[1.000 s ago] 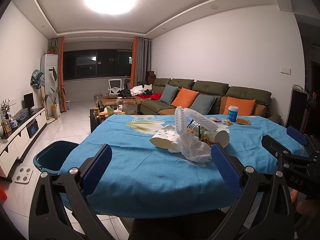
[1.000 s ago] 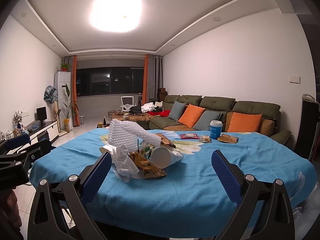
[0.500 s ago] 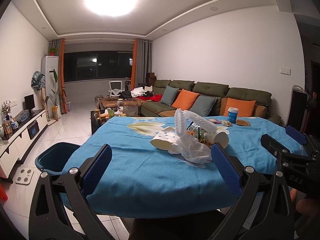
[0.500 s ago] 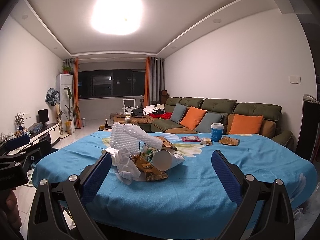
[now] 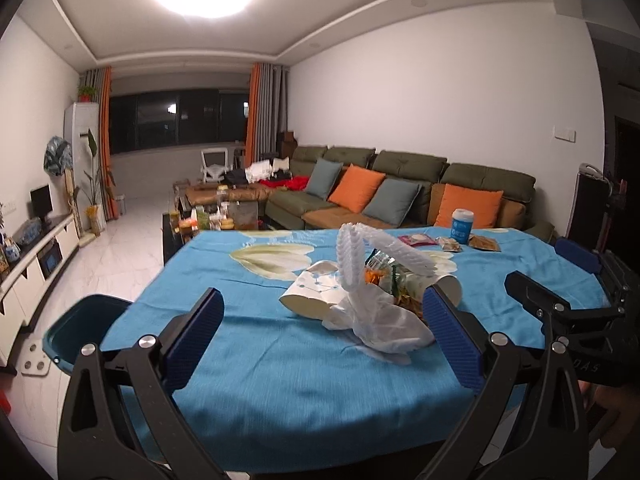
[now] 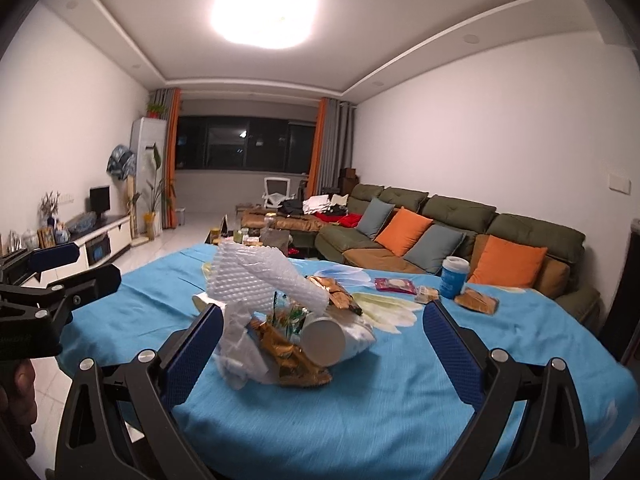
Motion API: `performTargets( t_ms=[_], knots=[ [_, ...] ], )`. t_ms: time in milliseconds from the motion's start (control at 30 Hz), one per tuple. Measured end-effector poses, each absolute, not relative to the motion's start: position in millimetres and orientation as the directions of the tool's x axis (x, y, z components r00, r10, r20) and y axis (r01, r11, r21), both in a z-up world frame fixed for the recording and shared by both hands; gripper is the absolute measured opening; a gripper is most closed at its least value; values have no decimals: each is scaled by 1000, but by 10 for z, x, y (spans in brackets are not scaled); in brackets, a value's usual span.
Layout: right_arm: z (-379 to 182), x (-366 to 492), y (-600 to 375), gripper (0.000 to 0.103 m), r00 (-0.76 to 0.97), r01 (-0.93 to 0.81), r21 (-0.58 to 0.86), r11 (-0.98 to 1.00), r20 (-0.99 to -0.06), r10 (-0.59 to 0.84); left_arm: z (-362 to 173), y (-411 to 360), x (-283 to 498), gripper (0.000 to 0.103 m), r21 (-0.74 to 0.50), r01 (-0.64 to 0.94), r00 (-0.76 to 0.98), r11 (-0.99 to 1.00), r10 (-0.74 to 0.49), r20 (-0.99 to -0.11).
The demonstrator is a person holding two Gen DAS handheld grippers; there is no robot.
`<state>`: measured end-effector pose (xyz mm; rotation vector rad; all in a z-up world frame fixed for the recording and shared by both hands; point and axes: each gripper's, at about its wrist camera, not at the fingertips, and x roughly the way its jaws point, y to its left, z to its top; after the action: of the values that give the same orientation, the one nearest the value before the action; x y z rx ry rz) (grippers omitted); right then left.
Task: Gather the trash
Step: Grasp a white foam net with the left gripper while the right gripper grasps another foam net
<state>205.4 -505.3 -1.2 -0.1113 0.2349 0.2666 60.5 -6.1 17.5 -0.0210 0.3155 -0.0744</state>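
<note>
The trash, a loose heap of white foam netting (image 6: 256, 276), crumpled white tissue (image 5: 380, 320), gold and brown snack wrappers (image 6: 288, 352) and two tipped-over white paper cups (image 6: 332, 340), lies near the middle of the table under its bright blue cloth (image 5: 260, 360). Both tools hover short of it with nothing held: the left gripper (image 5: 320, 336) has its blue-padded fingers spread wide, and the right gripper (image 6: 320, 344) is equally splayed, the heap framed between its pads. The sensible approach is probably to take one firm, light piece first, such as a cup or the foam, closing across its body rather than raking the whole pile, and to carry it to the dark teal bin (image 5: 80, 328) standing on the floor beside the table's left edge. Soft tissue may slip, so a deep bite would help. How the pieces interlock inside the heap is hidden, the bin's contents cannot be seen, and whether the blue-and-white cup (image 6: 454, 278) and packets by the far edge count as rubbish is unclear.
</note>
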Motion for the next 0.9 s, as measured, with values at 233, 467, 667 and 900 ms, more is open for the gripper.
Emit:
performTargets(
  t_ms=[233,467,667,900],
  knots=[
    [68,2578,-4952,96,910,-329,-97,939,-299,288,107,8,1177,98,-62,69,922,996,-88,-377],
    [-47,2983,-4752,96,860,-404,-150,903,-400,318,-25,-17,1729,98,-59,77,889,995,-95,-448],
    [-115,3247,-4691,96,832,-432,-153,889,-449,327,-104,15,2047,98,-82,92,871,992,-120,-476],
    [-121,3402,-4530,88,811,-468,-178,866,-476,341,-179,9,2278,96,-90,99,861,991,-131,-492]
  ],
)
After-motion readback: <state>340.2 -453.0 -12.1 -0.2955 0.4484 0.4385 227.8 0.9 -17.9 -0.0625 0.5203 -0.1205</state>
